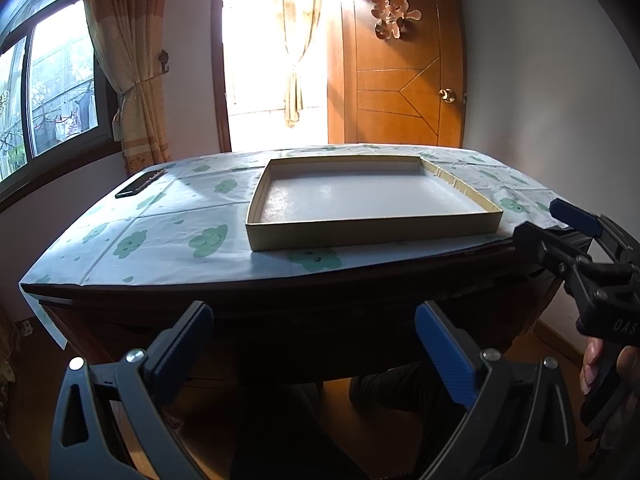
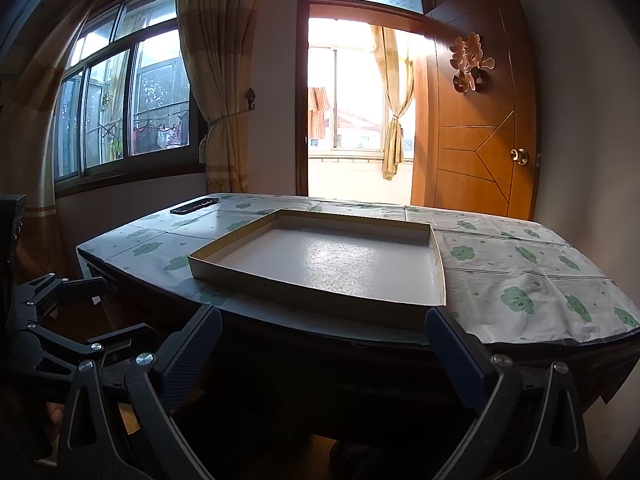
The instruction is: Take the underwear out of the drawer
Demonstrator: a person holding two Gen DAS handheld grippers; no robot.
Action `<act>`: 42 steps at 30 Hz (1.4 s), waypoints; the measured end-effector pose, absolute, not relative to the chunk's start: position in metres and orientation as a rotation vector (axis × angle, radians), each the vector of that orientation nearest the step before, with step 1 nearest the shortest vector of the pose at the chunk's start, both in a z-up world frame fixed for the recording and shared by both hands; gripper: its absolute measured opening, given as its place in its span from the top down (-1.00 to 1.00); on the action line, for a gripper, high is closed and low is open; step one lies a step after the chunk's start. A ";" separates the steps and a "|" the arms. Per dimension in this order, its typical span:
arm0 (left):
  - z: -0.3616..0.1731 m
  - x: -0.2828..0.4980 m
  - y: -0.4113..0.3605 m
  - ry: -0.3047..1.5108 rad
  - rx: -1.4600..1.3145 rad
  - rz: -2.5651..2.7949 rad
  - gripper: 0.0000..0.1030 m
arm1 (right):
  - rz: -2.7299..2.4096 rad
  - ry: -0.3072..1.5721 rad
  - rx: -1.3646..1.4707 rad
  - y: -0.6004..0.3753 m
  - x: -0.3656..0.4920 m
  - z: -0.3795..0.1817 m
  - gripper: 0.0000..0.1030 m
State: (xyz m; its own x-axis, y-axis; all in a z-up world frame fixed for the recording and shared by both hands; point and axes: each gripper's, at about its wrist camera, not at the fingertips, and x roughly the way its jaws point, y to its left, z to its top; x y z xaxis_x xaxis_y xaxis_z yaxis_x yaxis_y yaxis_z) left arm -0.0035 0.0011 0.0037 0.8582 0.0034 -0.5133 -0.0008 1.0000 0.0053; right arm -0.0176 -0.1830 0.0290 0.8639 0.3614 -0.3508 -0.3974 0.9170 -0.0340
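Both grippers hang in front of a dark wooden counter (image 2: 360, 364), lower than its top, and both are released with nothing between the fingers. The left gripper (image 1: 314, 350) has its two blue-padded fingers spread wide, pointing at the dark front of the counter. The right gripper (image 2: 324, 356) is spread in the same way, its fingers before the near edge of the counter. In the left wrist view the right gripper appears at the right border, and a hand (image 1: 608, 376) holds its handle, where the white letters "DAS" can be read; the rest of the word is cut off. The counter top is covered with a white cloth (image 2: 520, 276) printed with green smiling clouds. On the cloth lies a shallow cardboard tray (image 2: 438, 264) with beige walls and a white bottom, and it holds nothing. A dark flat phone (image 2: 195, 205) lies near the far left corner, well apart from the tray. Behind the counter stands an open wooden door (image 2: 480, 160) with a round knob and a pale cut-out ornament in the form of the Chinese double-happiness sign (image 2: 470, 63). Curtains (image 2: 216, 80) are tied beside the window. The underwear and the drawer cannot be seen in either view; the front of the counter is too dark to tell a drawer.
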 end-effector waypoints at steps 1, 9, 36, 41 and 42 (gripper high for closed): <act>0.004 -0.003 0.001 0.539 0.005 0.002 -1.00 | 0.398 0.346 -0.105 -0.183 -0.018 0.029 -0.99; 0.004 -0.004 0.002 0.535 0.006 0.004 -1.00 | 0.397 0.344 -0.100 -0.185 -0.018 0.029 -0.99; 0.005 -0.003 0.003 0.530 0.012 0.009 -1.00 | 0.380 0.327 -0.089 -0.188 -0.019 0.028 -0.99; 0.007 -0.004 0.003 0.519 0.016 0.016 -1.00 | 0.370 0.326 -0.092 -0.189 -0.019 0.028 -0.99; 0.007 -0.004 0.003 0.517 0.017 0.016 -1.00 | 0.363 0.325 -0.092 -0.189 -0.019 0.027 -0.99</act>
State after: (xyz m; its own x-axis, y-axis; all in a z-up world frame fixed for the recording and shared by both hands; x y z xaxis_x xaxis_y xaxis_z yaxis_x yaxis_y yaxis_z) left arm -0.0040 0.0032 0.0070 0.8694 0.0191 -0.4938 -0.0107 0.9997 0.0197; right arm -0.0188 -0.1893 0.0274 0.8834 0.3340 -0.3286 -0.3634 0.9311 -0.0305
